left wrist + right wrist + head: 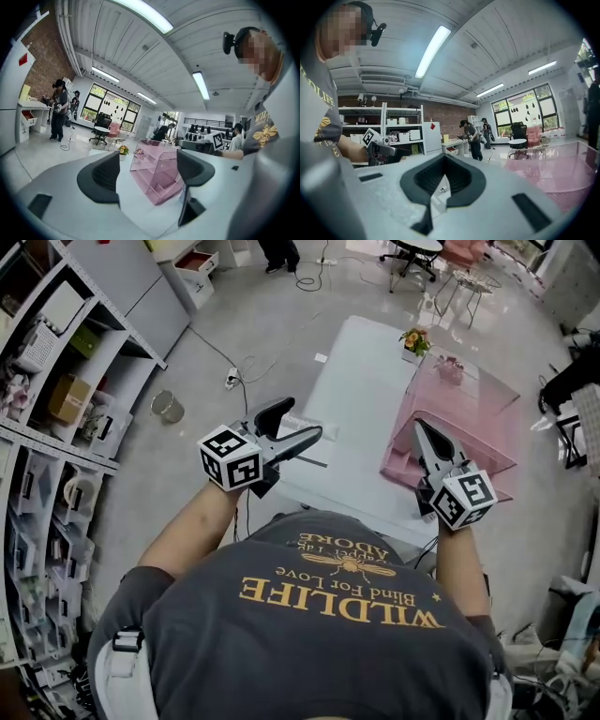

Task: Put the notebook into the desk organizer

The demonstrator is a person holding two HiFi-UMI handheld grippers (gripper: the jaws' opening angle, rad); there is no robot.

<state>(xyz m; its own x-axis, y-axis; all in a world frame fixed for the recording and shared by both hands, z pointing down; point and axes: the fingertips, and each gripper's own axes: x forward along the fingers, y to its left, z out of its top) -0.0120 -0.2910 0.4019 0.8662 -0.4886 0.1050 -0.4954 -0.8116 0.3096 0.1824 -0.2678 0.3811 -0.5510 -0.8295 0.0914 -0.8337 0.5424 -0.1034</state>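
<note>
A person in a grey T-shirt with orange lettering stands at the near edge of a white tabletop (352, 381), seen from above, holding one gripper in each hand. The left gripper (300, 423) hovers over the near left corner of the tabletop with its jaws spread wide; its own view (147, 171) shows nothing between them, only the tabletop (131, 206) and the pink see-through desk organizer (157, 176) beyond. The right gripper (424, 432) is held over the near right part of the tabletop, just above the organizer's near edge, with its jaws pressed together at the tips and nothing held (445, 164). The desk organizer (450, 418) stands on the right side of the tabletop, with tiered open compartments, and no gripper touches it. A small pot of flowers (414, 341) sits at the far end of the tabletop, just beside the organizer. The notebook cannot be made out with any certainty in these views. Metal shelving (56, 427) filled with boxes lines the left of the room, and cables trail across the grey floor (234, 324). Two other people (471, 138) stand at a far desk near the windows.
</note>
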